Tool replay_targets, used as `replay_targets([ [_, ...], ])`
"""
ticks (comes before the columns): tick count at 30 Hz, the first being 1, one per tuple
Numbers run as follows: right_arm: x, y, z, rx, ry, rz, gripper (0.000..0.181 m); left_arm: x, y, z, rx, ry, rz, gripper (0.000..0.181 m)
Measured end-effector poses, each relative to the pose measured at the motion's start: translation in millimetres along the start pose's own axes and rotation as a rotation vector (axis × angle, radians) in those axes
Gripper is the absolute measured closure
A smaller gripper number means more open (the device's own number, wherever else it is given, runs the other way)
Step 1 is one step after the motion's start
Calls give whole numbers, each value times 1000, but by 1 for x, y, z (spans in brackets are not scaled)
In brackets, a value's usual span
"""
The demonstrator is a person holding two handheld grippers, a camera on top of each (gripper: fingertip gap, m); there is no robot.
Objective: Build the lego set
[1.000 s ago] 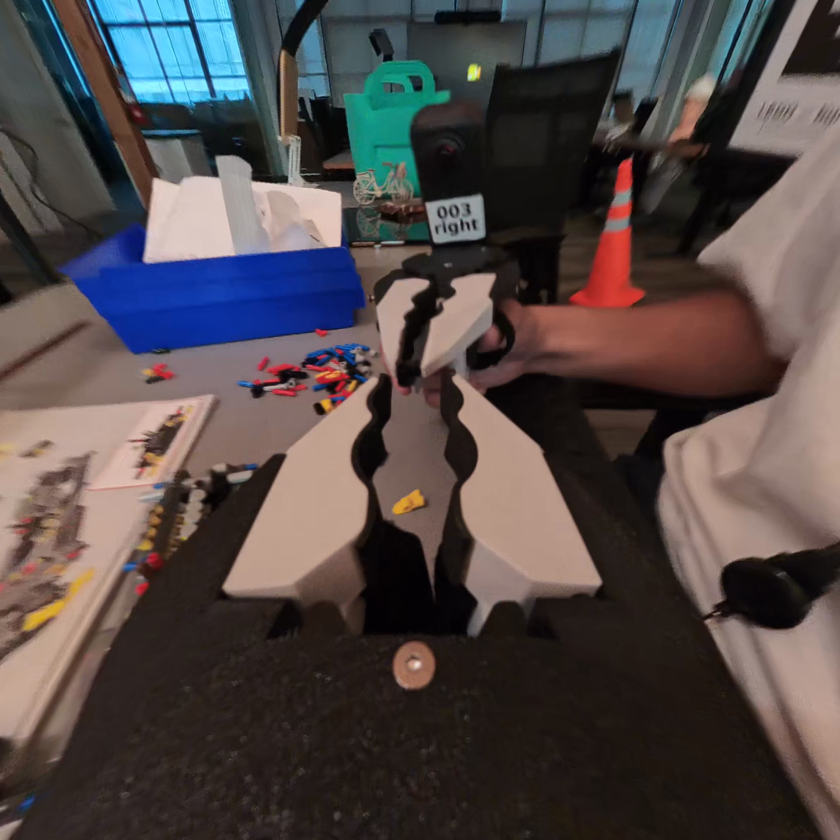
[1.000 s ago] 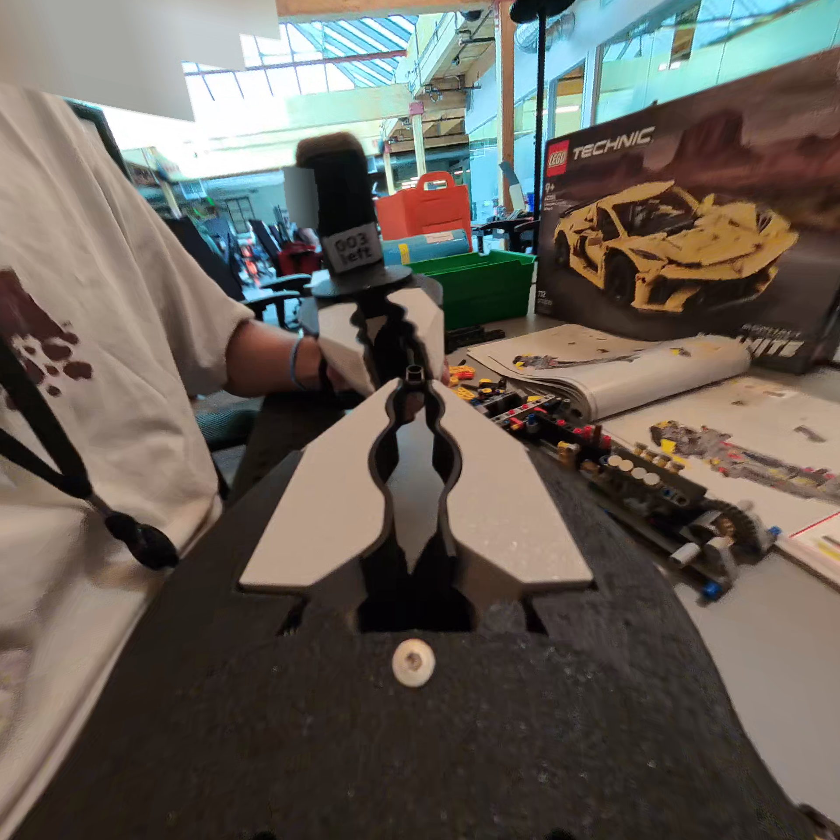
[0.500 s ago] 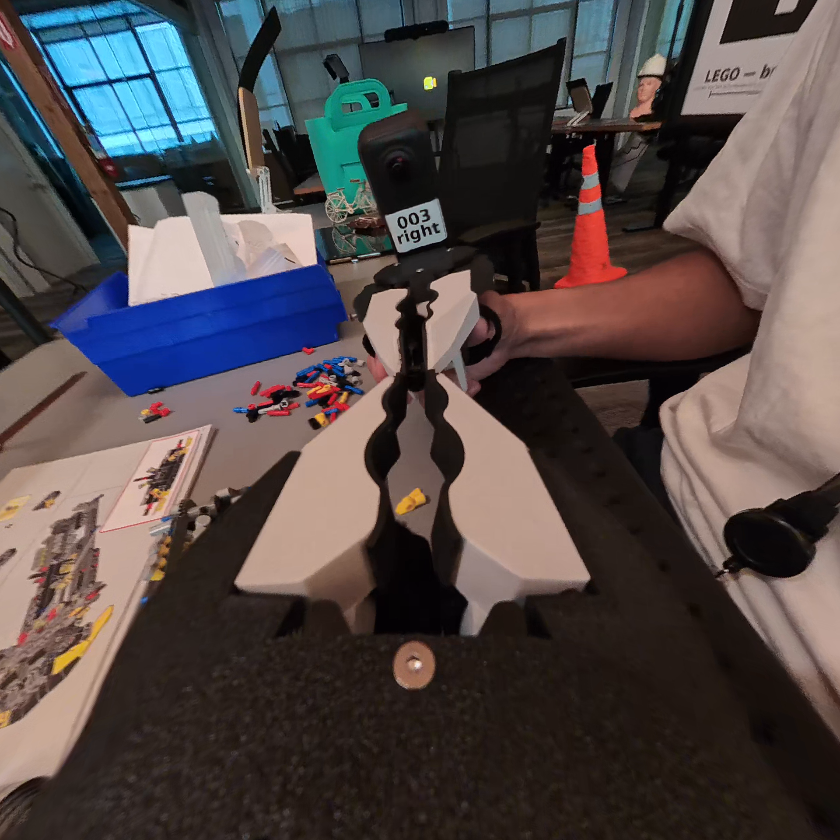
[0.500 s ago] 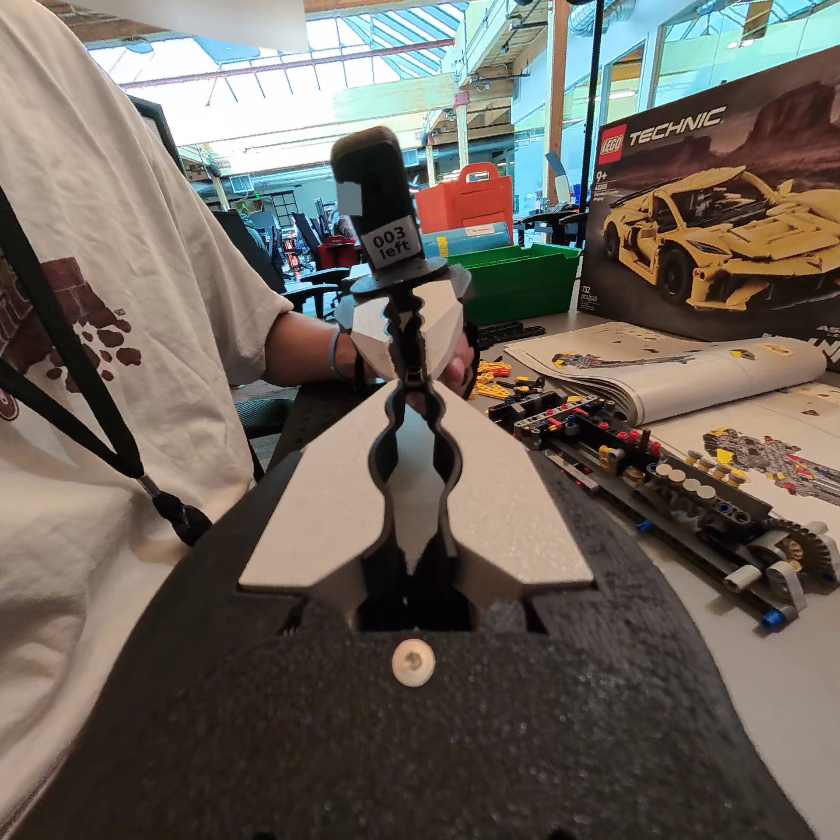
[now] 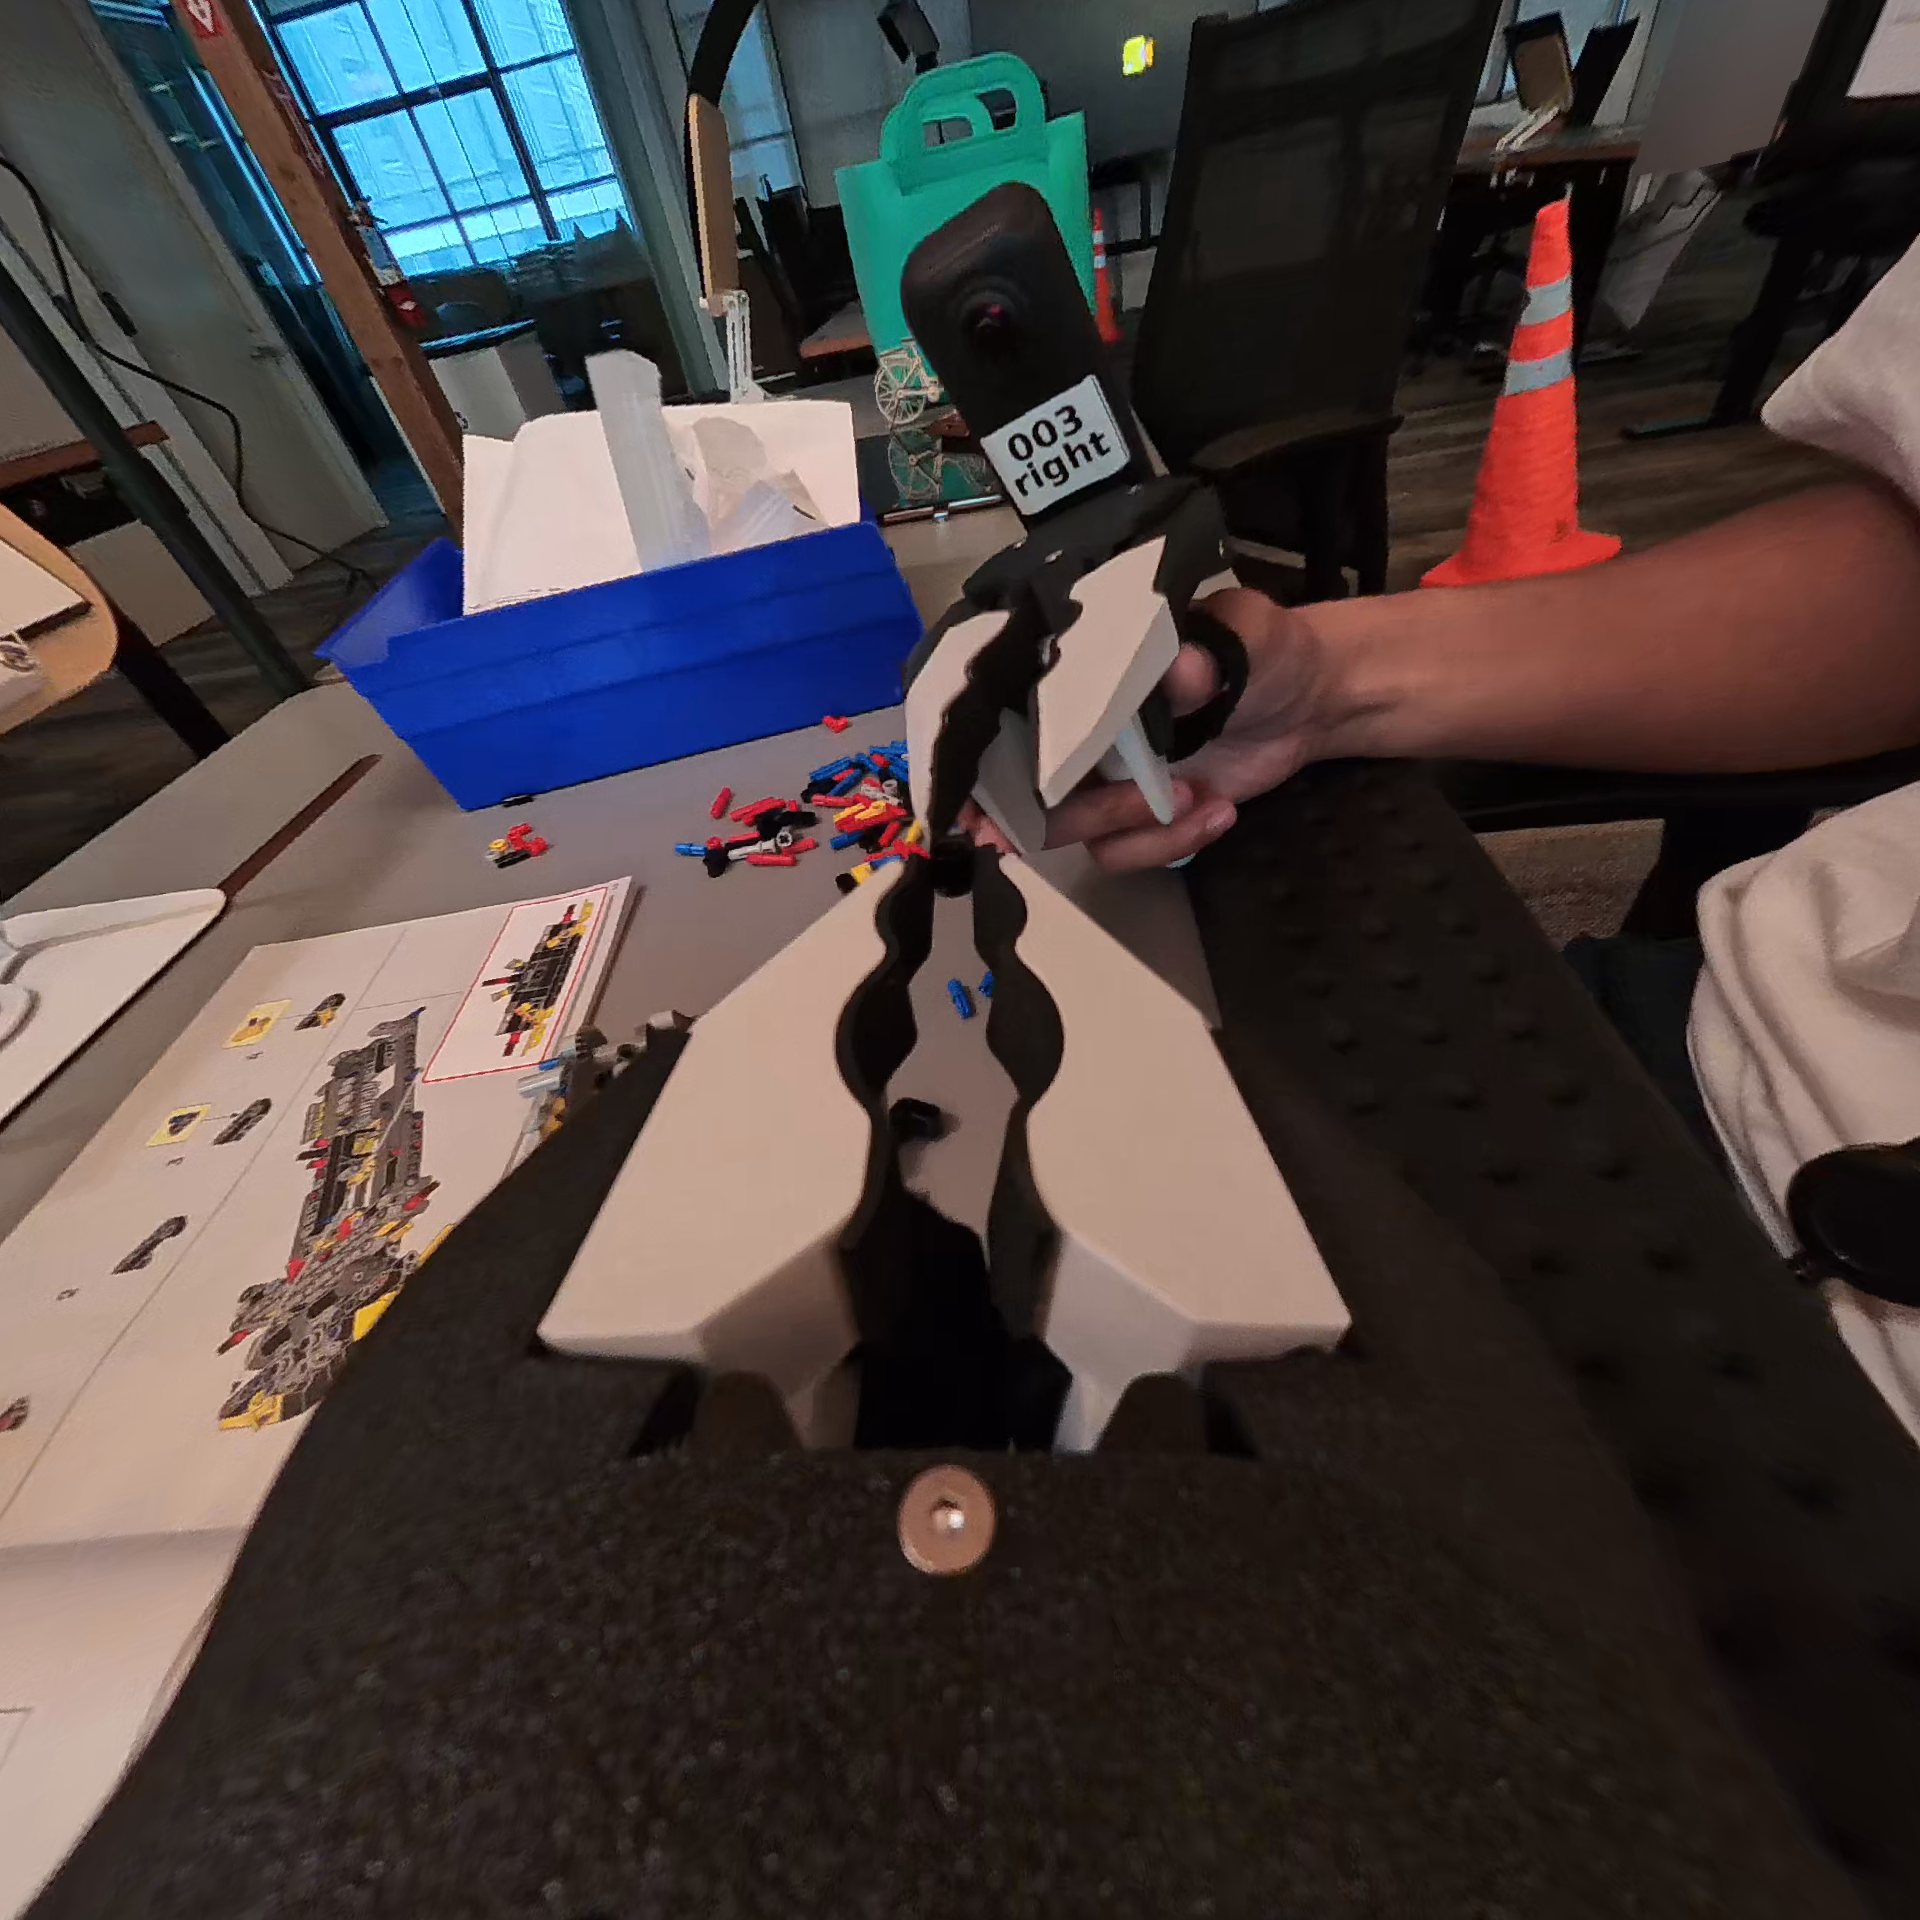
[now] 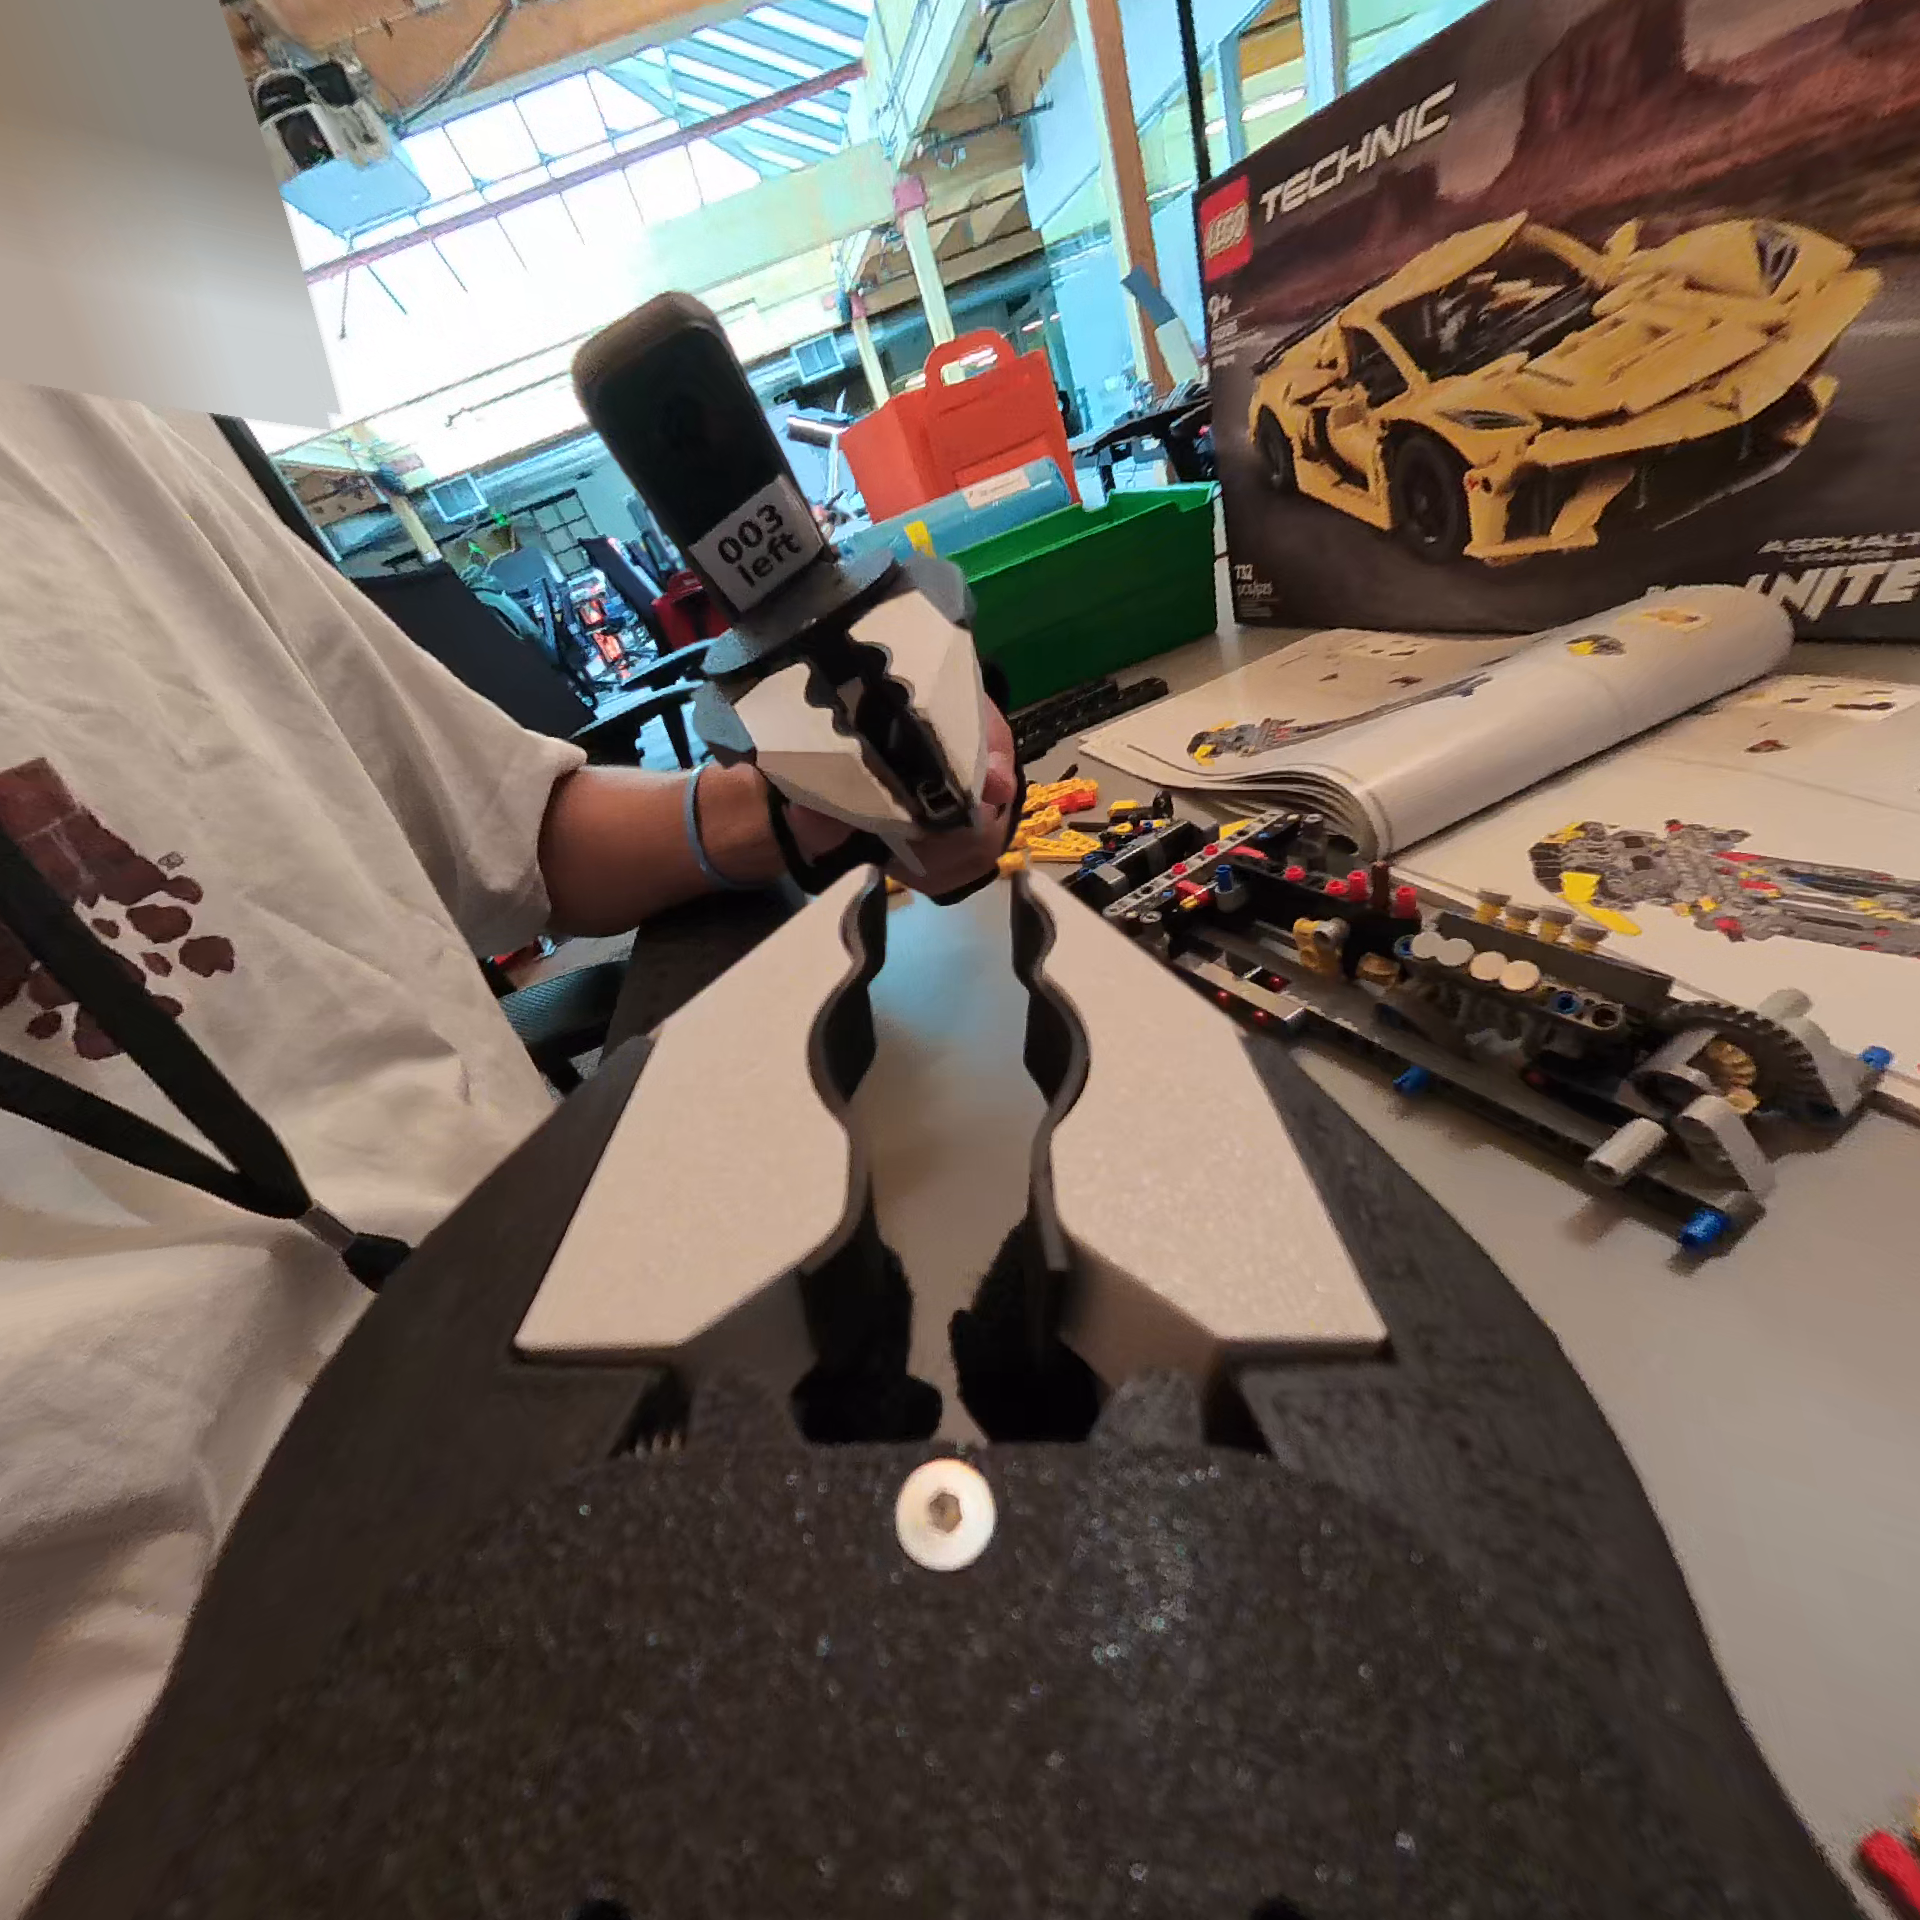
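While the chassis (image 6: 1455, 997) lies part-built on the desk (image 6: 1558, 1351) beside the open manual (image 6: 1507, 717), most of the build seems left | loose pins (image 5: 821, 810) unsorted | left claw (image 5: 951, 873) pinching a small black piece (image 5: 948, 871) | right claw (image 6: 945, 883) spread, empty; half a second ago pressed together.
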State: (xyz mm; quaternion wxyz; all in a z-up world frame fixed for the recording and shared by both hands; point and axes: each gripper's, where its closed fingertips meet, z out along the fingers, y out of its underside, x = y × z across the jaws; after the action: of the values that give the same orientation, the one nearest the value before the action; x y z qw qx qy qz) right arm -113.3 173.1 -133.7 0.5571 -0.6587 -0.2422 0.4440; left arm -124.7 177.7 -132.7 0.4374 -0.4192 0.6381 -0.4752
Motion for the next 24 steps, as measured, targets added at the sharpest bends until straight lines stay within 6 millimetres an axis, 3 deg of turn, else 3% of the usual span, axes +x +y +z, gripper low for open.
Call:
replay_targets([
  [4, 0, 0, 0, 4, -31, 44, 159, -3, 5, 4, -20, -56, 96, 175],
  [7, -2, -3, -1, 27, -116, 149, 158, -4, 0, 3, 13, -134, 325, 175],
  [10, -3, -7, -1, 38, -198, 296, 145, -1, -3, 3, 26, -170, 475, 175],
  [13, -13, -3, 2, 4, -253, 306, 149, 5, -2, 5, 33, -161, 518, 175],
  [18, -8, -4, 1, 17, -244, 343, 159, 10, -3, 6, 40, -161, 571, 175],
  [24, -18, 3, 6, -45, -307, 378, 165, 11, -3, 7, 25, -188, 653, 175],
])
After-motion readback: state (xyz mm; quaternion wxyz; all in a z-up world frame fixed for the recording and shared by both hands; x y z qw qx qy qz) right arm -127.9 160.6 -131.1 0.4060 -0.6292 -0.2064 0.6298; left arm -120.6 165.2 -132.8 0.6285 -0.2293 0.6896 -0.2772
